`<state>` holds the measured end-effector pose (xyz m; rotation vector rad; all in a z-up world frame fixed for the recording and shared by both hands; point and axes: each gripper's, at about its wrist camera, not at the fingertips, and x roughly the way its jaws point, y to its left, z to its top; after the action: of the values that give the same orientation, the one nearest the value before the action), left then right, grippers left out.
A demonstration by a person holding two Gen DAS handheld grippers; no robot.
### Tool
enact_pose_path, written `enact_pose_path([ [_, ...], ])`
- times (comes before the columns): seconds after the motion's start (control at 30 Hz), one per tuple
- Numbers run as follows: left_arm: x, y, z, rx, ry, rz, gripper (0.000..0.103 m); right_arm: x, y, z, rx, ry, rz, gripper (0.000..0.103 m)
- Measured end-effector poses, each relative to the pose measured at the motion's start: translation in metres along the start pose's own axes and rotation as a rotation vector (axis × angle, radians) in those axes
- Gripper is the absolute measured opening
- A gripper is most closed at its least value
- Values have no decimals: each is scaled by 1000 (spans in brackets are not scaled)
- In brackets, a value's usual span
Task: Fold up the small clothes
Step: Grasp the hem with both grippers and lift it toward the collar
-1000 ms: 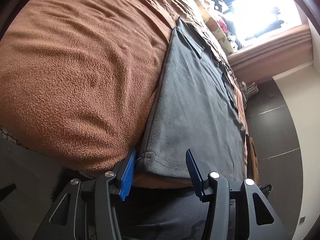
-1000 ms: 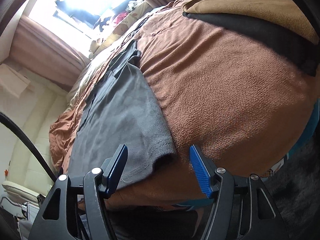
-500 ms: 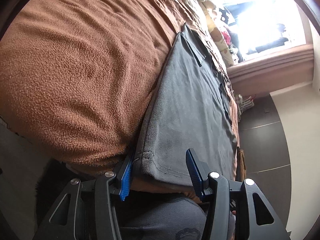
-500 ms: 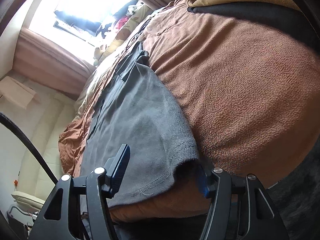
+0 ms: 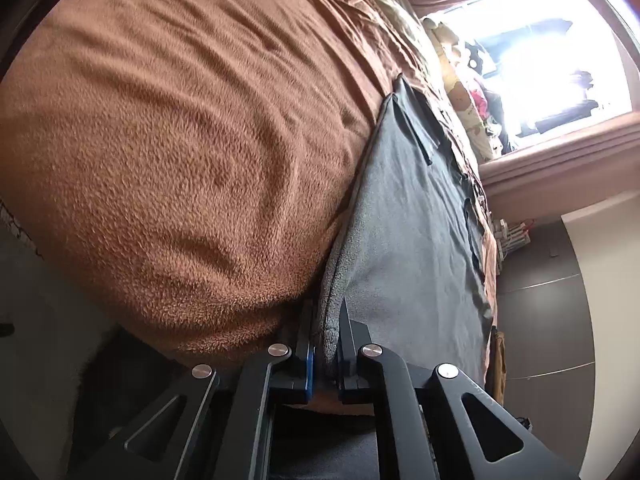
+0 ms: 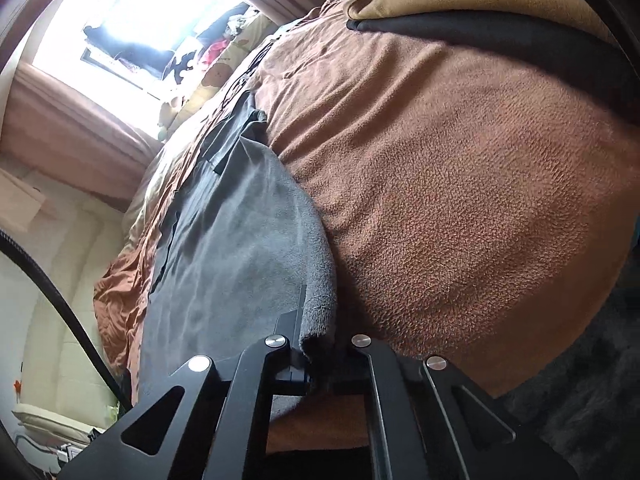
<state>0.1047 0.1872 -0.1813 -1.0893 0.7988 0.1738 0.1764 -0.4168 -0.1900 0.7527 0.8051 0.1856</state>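
Observation:
A dark grey garment (image 5: 416, 216) lies flat on a brown fleece blanket (image 5: 192, 152), reaching from the bed's near edge towards the window. My left gripper (image 5: 326, 344) is shut on the garment's near left corner at the hem. In the right wrist view the same grey garment (image 6: 240, 240) lies on the blanket (image 6: 460, 184), and my right gripper (image 6: 318, 344) is shut on its near right corner. Both pinched corners stand bunched up between the jaws.
Pillows and soft toys (image 5: 460, 92) lie at the far end of the bed under a bright window (image 5: 560, 52). A tan and black folded cloth (image 6: 500, 20) lies at the far right. A black cable (image 6: 48, 300) hangs at the left. Dark floor (image 5: 536, 300) runs beside the bed.
Both grippers moved forward onto the garment's near hem and shut, each on one corner. They were open a second ago.

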Motion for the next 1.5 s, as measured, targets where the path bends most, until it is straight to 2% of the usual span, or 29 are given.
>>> enact_pose_path([
  [0.2, -34, -11, 11, 19, -53, -117, 6, -37, 28, -4, -46, -41, 41, 0],
  [0.6, -109, -24, 23, 24, -154, -315, 5, -109, 32, -30, -59, -103, 171, 0],
  [0.83, -160, -24, 10, 37, -200, -418, 5, -154, 32, -47, -76, -128, 220, 0],
  [0.97, -190, -24, 3, 51, -226, -462, 5, -175, 30, -56, -78, -142, 245, 0],
  [1.13, -224, -27, -11, 77, -249, -475, 5, -195, 27, -67, -79, -170, 272, 0],
  [1.5, -297, -52, -33, 115, -317, -545, 5, -228, 28, -75, -101, -252, 357, 0],
])
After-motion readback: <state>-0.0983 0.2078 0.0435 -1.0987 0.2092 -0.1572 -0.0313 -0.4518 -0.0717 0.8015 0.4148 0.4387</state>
